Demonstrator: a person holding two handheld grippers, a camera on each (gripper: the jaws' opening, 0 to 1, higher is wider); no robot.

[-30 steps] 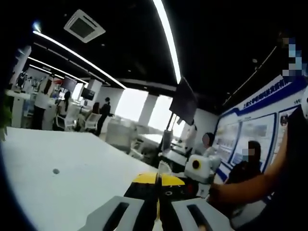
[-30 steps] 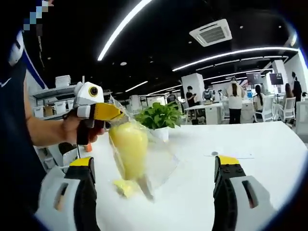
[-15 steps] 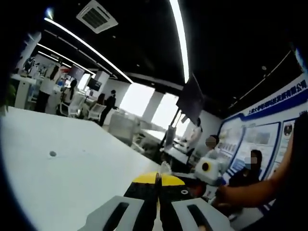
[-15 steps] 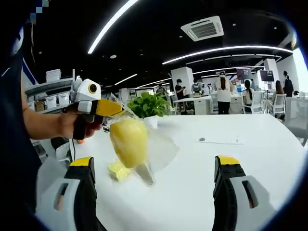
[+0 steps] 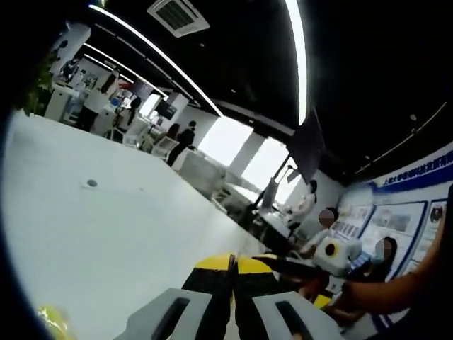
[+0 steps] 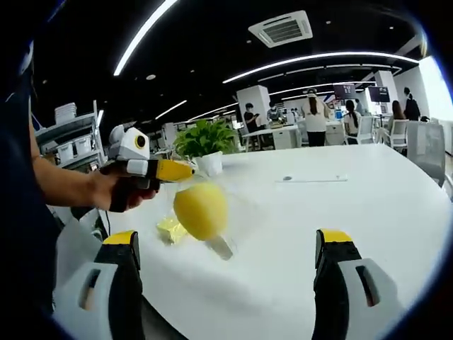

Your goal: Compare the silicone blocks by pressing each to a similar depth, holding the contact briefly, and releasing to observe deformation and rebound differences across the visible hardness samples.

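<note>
Silicone block [image 6: 201, 210], yellow and bagged, dangles from the pinched-together left gripper [image 6: 185, 170] above the white table [image 6: 340, 212]; right gripper [image 6: 226, 251] jaws wide apart.

- A wide white worktop [image 6: 368, 212] ran across the right gripper view and also showed in the left gripper view.
- A potted plant [image 6: 205, 145] with green leaves stood in a white pot at the worktop's far edge.
- A flat white strip [image 6: 311, 178] lay on the worktop, well apart from the plant.
- A ceiling air vent [image 6: 282, 30] sat overhead, beside long light strips [image 6: 318, 58].
- People [image 6: 314, 117] stood among desks in the background.
- A blue-and-white wall display [image 5: 417, 205] hung past the worktop.
</note>
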